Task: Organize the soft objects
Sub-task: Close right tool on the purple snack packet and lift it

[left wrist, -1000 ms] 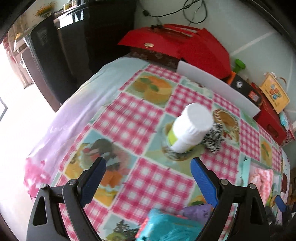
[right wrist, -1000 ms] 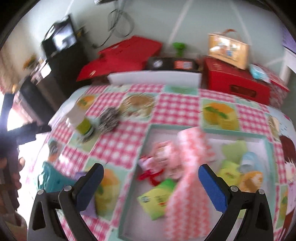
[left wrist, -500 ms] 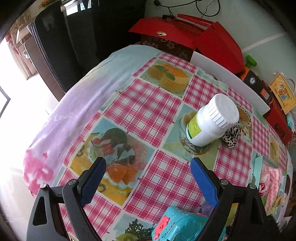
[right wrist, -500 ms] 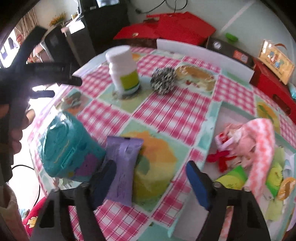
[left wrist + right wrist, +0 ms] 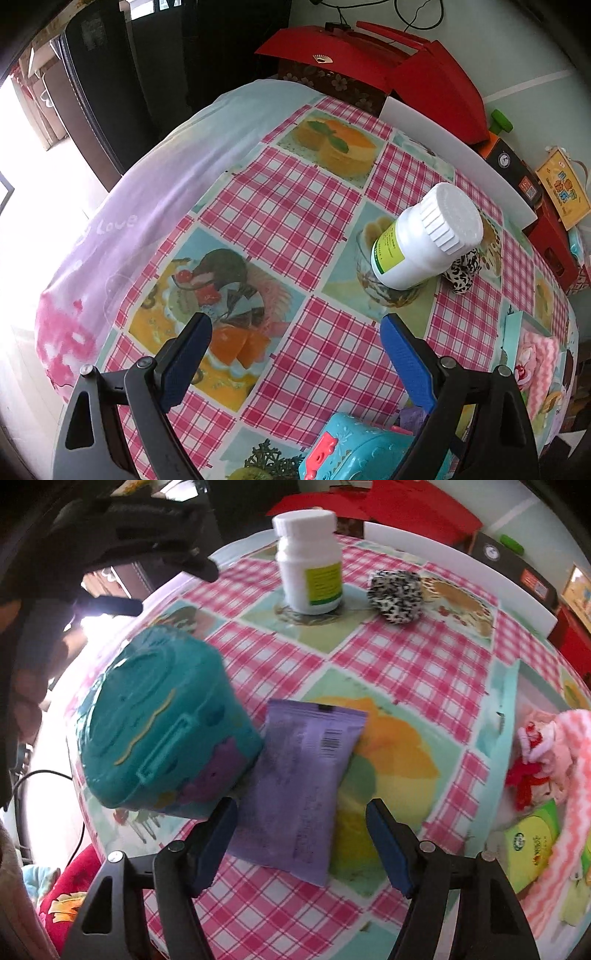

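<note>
Right hand-held gripper (image 5: 299,834) now over purple packet (image 5: 299,786)

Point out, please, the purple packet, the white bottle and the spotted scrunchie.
purple packet (image 5: 301,782), right wrist view, middle of its face.
white bottle (image 5: 310,565), right wrist view, its body.
spotted scrunchie (image 5: 395,595), right wrist view, its top.

Over the last second I have swung my right gripper (image 5: 299,834) away from the tray (image 5: 506,716) of soft items and down over the purple packet (image 5: 299,786), which now lies between its fingers; the jaws have narrowed from fully wide, with the pads not yet touching the packet. The teal toy case (image 5: 162,731) now fills the left of this view. My left gripper (image 5: 295,358) has sunk slightly, so the white bottle (image 5: 424,240) sits farther right and the teal case edges into its lower frame.
</note>
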### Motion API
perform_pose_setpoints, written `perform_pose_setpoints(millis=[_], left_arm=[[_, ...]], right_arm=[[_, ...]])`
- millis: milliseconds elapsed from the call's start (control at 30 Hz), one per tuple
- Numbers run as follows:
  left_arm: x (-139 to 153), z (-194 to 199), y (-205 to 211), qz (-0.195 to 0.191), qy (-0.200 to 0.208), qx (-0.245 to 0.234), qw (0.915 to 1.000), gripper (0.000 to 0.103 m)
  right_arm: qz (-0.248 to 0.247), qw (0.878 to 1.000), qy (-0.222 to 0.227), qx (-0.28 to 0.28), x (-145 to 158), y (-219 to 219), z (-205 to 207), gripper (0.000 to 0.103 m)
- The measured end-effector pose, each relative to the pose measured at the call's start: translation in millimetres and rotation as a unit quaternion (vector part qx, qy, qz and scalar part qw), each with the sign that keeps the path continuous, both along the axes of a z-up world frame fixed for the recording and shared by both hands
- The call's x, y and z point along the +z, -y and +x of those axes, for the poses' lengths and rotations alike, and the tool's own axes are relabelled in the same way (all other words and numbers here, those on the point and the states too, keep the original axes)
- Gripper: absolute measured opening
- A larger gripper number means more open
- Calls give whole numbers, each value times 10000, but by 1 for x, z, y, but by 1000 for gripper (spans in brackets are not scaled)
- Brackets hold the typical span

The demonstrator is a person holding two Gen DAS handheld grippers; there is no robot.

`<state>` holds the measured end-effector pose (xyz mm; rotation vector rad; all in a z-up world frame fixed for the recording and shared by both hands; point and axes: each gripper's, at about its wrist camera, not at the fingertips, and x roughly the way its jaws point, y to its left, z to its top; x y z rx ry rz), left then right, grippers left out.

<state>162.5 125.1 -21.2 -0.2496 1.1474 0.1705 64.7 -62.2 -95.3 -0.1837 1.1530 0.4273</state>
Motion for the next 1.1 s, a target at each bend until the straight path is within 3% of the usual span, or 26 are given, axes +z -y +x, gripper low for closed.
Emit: perform_pose_setpoints(millis=[367,433,633,1100], left_arm=[[-5,1,-1,-23,-44,4,10000,93],[-5,2,-1,-13,-38,-9,10000,93],[-4,4,3,0,-33,-80,10000,93],[2,6,7,19,56,-134,9999,93]], right_arm=[[-754,9964,328,-214,-7,-3,1,74],[-663,9968,324,-308,-5,4,2,68],[-641,9971,377,-173,-3,2,2,65],[-449,9956,547,-608,12,25,13,63]])
